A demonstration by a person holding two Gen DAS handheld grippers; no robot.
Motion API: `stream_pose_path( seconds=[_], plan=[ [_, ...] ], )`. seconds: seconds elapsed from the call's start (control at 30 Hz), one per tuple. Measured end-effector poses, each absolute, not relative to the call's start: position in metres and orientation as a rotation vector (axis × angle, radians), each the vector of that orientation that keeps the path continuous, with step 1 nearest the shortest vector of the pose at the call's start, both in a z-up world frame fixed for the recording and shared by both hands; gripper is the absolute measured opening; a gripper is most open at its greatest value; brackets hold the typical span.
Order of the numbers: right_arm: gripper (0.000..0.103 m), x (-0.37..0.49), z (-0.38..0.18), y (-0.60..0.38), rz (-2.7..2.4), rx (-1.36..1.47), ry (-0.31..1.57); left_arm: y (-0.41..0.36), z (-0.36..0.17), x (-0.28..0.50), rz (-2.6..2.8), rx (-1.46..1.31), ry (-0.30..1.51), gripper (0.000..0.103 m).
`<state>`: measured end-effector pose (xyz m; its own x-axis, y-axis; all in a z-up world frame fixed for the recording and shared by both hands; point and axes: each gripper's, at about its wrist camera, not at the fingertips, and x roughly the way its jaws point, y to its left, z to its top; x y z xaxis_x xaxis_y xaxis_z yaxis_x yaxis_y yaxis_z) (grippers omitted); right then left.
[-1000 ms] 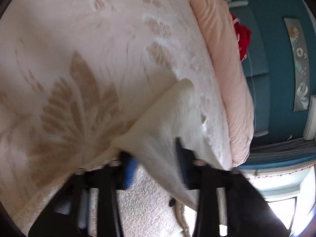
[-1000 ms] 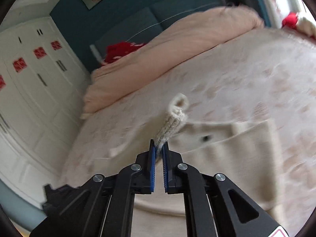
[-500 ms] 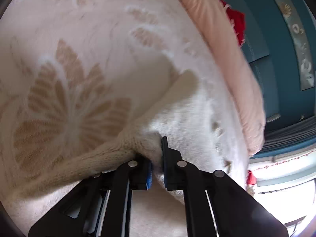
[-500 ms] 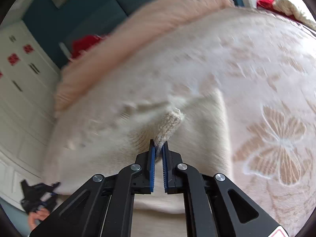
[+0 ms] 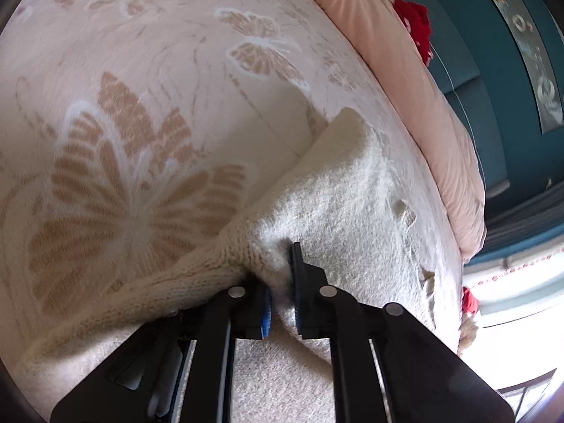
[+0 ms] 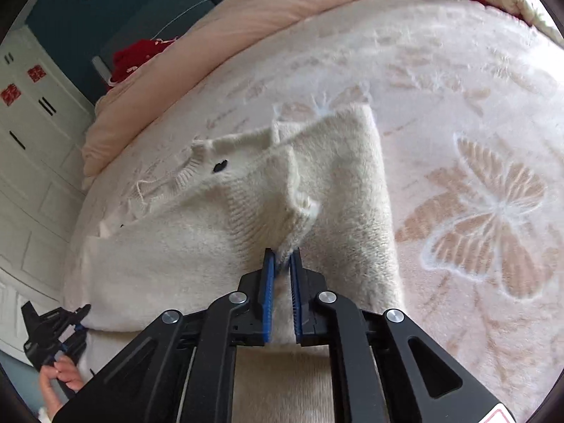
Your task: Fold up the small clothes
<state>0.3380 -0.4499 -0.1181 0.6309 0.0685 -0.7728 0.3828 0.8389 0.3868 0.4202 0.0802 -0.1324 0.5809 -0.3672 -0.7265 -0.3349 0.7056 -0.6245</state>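
A small cream knitted sweater (image 6: 218, 246) with a black button lies on the bed's butterfly blanket (image 6: 486, 211), partly folded over itself. My right gripper (image 6: 282, 257) is shut on a ribbed edge of the sweater, a cuff or hem, low over the folded cloth. In the left wrist view the same sweater (image 5: 345, 204) lies under my left gripper (image 5: 280, 275), which is shut on a bunched fold of its knit edge. The left gripper also shows at the lower left of the right wrist view (image 6: 60, 328), held by a hand.
A peach duvet (image 6: 282, 3) lies rolled along the bed's far side, with a red item (image 6: 137, 56) behind it against a teal headboard. White wardrobe doors (image 6: 28, 112) stand at left. A window (image 5: 511, 289) is bright beyond the bed edge.
Both grippers have carried the sweater's edges across and down onto the garment. The right gripper's cuff, lifted high earlier, is now low on the folded cloth. The left jaws closed on the knit.
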Motion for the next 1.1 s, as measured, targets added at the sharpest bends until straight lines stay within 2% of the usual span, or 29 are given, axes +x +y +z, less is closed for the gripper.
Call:
stream_pose_path(
  seconds=[0.03,0.13,0.27,0.33,0.37,0.4,0.47,0.53,0.67,0.73,0.77,0.8,0.83,0.9,0.93,0.97,1.1],
  plan=[
    [0.019,0.335,-0.106,-0.447,-0.253,0.486,0.859,0.081,-0.132,0.419,-0.027,-0.818,0.988,0.013],
    [0.022,0.312,-0.077,-0.432,-0.276,0.395,0.748,0.085,-0.119,0.407,-0.050,-0.804,1.001,0.018],
    [0.019,0.337,-0.072,-0.430,-0.111,0.444,0.759,0.094,-0.084,0.382,-0.079,-0.805,0.900,0.026],
    [0.017,0.355,-0.080,-0.427,-0.069,0.447,0.787,0.088,-0.068,0.388,-0.066,-0.740,0.850,0.038],
    [0.012,0.368,-0.093,-0.429,-0.070,0.453,0.825,0.081,-0.066,0.400,-0.072,-0.695,0.847,0.041],
    [0.011,0.382,-0.107,-0.428,-0.098,0.458,0.866,0.076,-0.070,0.410,-0.069,-0.666,0.862,0.045],
    [0.000,0.392,-0.145,-0.443,-0.187,0.498,0.980,0.067,-0.094,0.434,-0.011,-0.598,0.943,0.045],
    [0.000,0.381,-0.144,-0.457,-0.162,0.600,0.925,0.073,-0.124,0.447,0.065,-0.573,1.022,0.045],
    [0.006,0.361,-0.122,-0.454,-0.147,0.559,0.840,0.083,-0.133,0.444,0.025,-0.606,0.969,0.046],
    [0.000,0.368,-0.148,-0.454,-0.159,0.495,0.960,0.084,-0.131,0.442,0.022,-0.596,0.970,0.046],
    [0.000,0.362,-0.143,-0.459,-0.153,0.529,0.921,0.086,-0.129,0.440,0.031,-0.609,0.972,0.045],
    [0.004,0.357,-0.134,-0.461,-0.161,0.556,0.915,0.091,-0.124,0.434,0.037,-0.631,0.974,0.044],
    [0.015,0.353,-0.125,-0.461,-0.161,0.577,0.916,0.096,-0.118,0.429,0.031,-0.651,0.973,0.044],
    [0.028,0.326,-0.102,-0.460,-0.144,0.576,0.881,0.111,-0.105,0.405,-0.022,-0.655,0.965,0.046],
    [0.041,0.307,-0.095,-0.460,-0.141,0.562,0.861,0.116,-0.101,0.395,-0.037,-0.642,0.966,0.049],
    [0.048,0.282,-0.090,-0.460,-0.154,0.540,0.854,0.122,-0.098,0.378,-0.056,-0.621,0.978,0.052],
    [0.049,0.186,-0.103,-0.458,-0.157,0.566,0.937,0.141,-0.102,0.306,-0.101,-0.576,1.058,0.058]
  ],
)
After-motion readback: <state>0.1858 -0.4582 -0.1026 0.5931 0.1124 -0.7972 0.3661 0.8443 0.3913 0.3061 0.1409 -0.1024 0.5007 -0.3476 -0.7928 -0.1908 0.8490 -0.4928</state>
